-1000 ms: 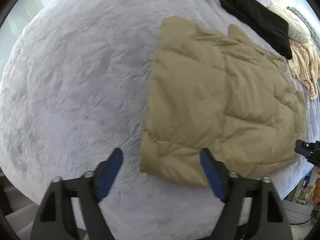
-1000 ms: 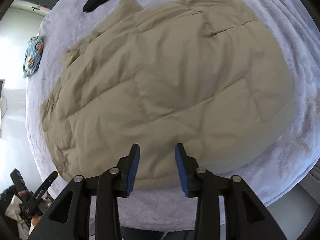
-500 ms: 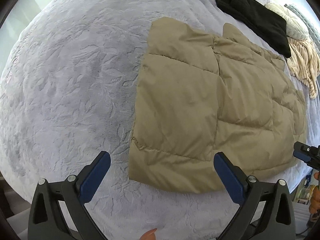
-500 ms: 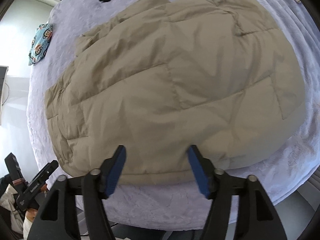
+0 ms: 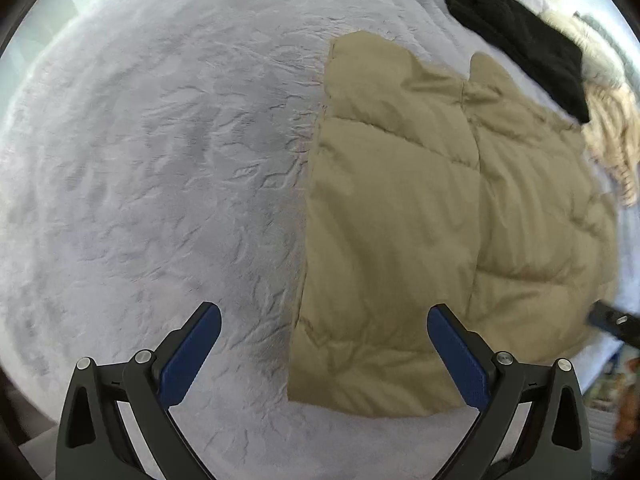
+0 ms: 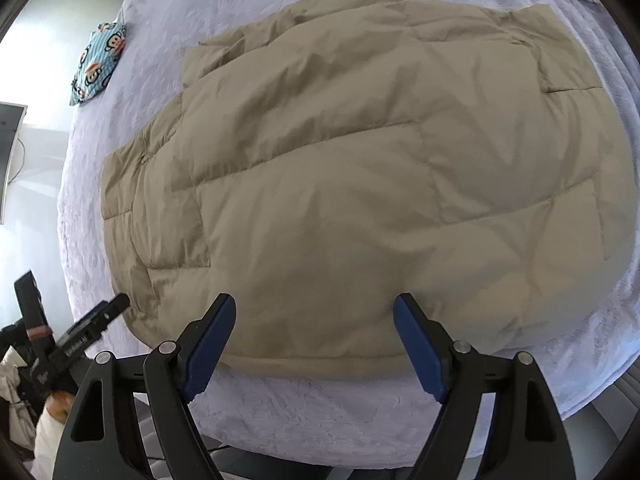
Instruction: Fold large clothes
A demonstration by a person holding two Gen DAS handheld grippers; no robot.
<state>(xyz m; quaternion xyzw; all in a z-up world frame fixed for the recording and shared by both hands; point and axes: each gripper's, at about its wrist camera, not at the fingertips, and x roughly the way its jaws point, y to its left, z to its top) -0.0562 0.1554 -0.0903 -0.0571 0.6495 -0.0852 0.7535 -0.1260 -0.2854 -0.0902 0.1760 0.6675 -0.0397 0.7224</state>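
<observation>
A tan quilted jacket (image 6: pixel 360 184) lies flat on a pale grey plush bed cover (image 5: pixel 160 160), folded so that one panel overlaps the rest along a straight lengthwise edge; its near hem sits just short of the cover's near edge. In the left wrist view the jacket (image 5: pixel 440 220) fills the right half, bare cover to its left. The left gripper (image 5: pixel 324 344) hangs above the jacket's near left corner with its blue-padded jaws spread wide, holding nothing. The right gripper (image 6: pixel 314 328) hangs above the near hem, jaws likewise wide apart and empty. Beyond the jacket's far right corner lies a black garment (image 5: pixel 520 40), and just right of it a cream striped cloth (image 5: pixel 612 136). At the cover's far left edge rests a blue cartoon-print cloth (image 6: pixel 98 64).
</observation>
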